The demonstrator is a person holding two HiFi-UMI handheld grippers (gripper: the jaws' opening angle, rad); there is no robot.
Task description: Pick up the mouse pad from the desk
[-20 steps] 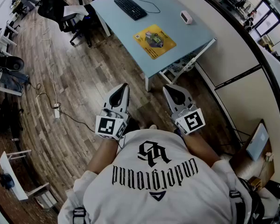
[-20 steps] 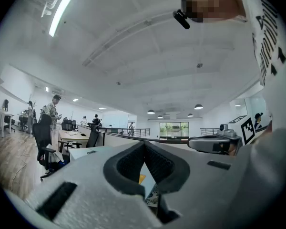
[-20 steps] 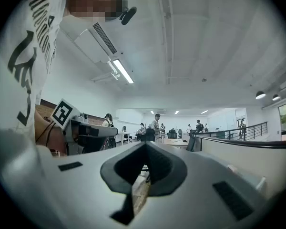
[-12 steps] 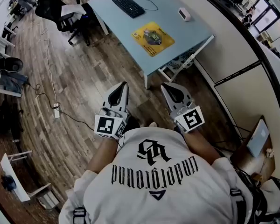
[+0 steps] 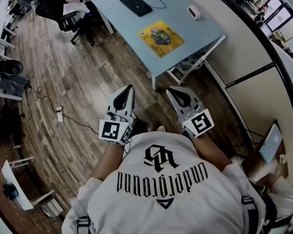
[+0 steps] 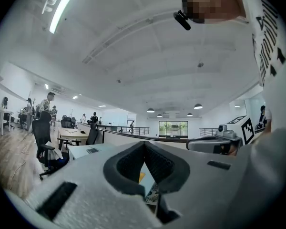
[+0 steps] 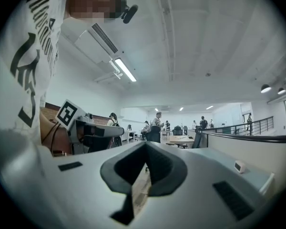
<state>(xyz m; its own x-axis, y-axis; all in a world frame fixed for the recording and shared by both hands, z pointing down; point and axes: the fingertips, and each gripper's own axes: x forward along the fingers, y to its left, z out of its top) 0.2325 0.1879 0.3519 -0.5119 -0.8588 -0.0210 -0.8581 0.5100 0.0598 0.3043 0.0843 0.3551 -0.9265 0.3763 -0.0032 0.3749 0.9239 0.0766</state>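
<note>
**Head view.** Since the earlier frames the desk (image 5: 198, 33) has slid a little toward the top of the frame, and the pad (image 5: 173, 39) has gone with it. Both grippers keep about the same spot, just below centre.
- The pad is yellow and lies flat near the desk's lower-left edge, at upper centre, with the mouse (image 5: 161, 34) on top.
- The keyboard (image 5: 134, 3) is farther up-frame.
- The left gripper (image 5: 129, 88) and right gripper (image 5: 171, 89) are side by side over the wood floor (image 5: 88, 82), held out from the torso.
- Their tips point up-frame at the desk but are well short of it, with the marker cubes nearest the body. Neither gripper touches the pad.

**Left gripper view.** The left gripper (image 6: 144, 146) is held level, its jaws meeting at the tip with nothing between them. The desk (image 6: 78, 152) is at lower left, and the right gripper (image 6: 214, 144) shows at right.

**Right gripper view.** The right gripper (image 7: 145, 147) is also level, with its jaws closed together and empty. The desk (image 7: 219, 168) is at lower right, and the left gripper (image 7: 95, 130) shows at left.
</note>
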